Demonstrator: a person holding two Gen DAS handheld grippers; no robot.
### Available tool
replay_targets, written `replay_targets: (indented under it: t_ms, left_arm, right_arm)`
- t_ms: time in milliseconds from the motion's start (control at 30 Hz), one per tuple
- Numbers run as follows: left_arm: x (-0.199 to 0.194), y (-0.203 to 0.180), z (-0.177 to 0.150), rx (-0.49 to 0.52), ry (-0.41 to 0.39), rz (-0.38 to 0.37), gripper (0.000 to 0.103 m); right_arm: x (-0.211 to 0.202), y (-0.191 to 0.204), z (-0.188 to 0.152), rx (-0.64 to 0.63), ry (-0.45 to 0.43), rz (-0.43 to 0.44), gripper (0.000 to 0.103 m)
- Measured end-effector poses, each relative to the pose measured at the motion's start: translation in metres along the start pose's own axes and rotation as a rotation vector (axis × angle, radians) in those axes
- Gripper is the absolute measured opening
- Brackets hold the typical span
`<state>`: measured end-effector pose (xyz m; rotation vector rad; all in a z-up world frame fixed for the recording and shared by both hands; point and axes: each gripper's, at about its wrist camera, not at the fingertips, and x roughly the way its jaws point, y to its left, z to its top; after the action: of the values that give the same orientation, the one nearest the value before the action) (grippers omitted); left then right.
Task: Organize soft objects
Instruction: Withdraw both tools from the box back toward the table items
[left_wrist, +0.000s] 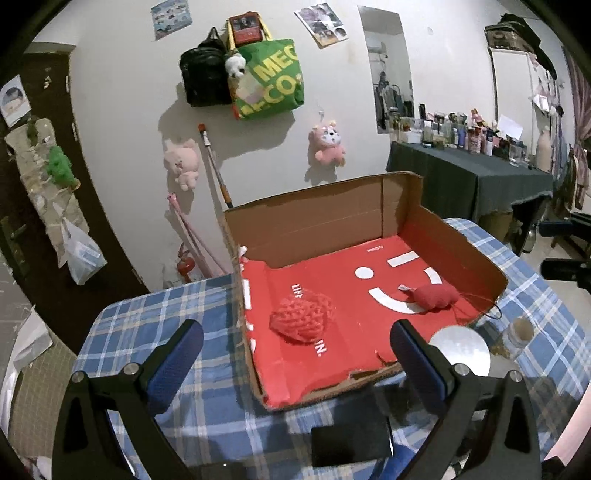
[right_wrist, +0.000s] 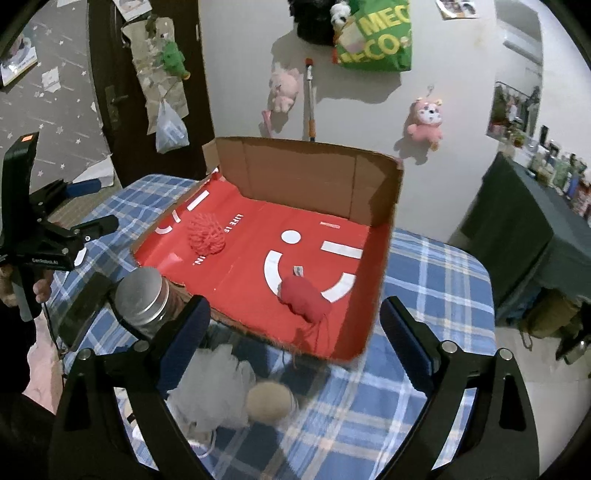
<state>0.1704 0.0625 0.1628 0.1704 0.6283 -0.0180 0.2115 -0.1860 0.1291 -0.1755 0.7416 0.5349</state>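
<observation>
Right gripper (right_wrist: 291, 325) is hanging released over the white puff (right_wrist: 214, 387), left gripper (left_wrist: 295, 354) also released.

Both are grasping nothing; the puff is lying on the bench (right_wrist: 424, 266) just before the box (right_wrist: 306, 166), beside a fuzzy ball (right_wrist: 269, 400) and a jar (right_wrist: 147, 299). Judging by this, lowering squarely over the puff should be helping before clenching gently. Already lying in the box are 2 items: a yarn ball (right_wrist: 206, 236) and a red plush (right_wrist: 304, 299).

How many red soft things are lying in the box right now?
2. A knitted red ball lies near the box's left side; a red stuffed toy with strings lies near the front edge, on the smile print.
</observation>
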Motion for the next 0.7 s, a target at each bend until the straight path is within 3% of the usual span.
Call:
replay_targets:
  t_ms: [433,700]
  left_arm:
    - [-0.011,0.034,-0.054,-0.164,0.080,0.047,0.103]
    - [-0.025,0.016,-0.094,-0.131,0.122,0.066,0.103]
  right_arm:
    - [-0.033,-0.018,-0.059,0.119,0.001,-0.079,0.097]
    - [-0.041,0.003,-0.100,0.132,0.030,-0.090,0.097]
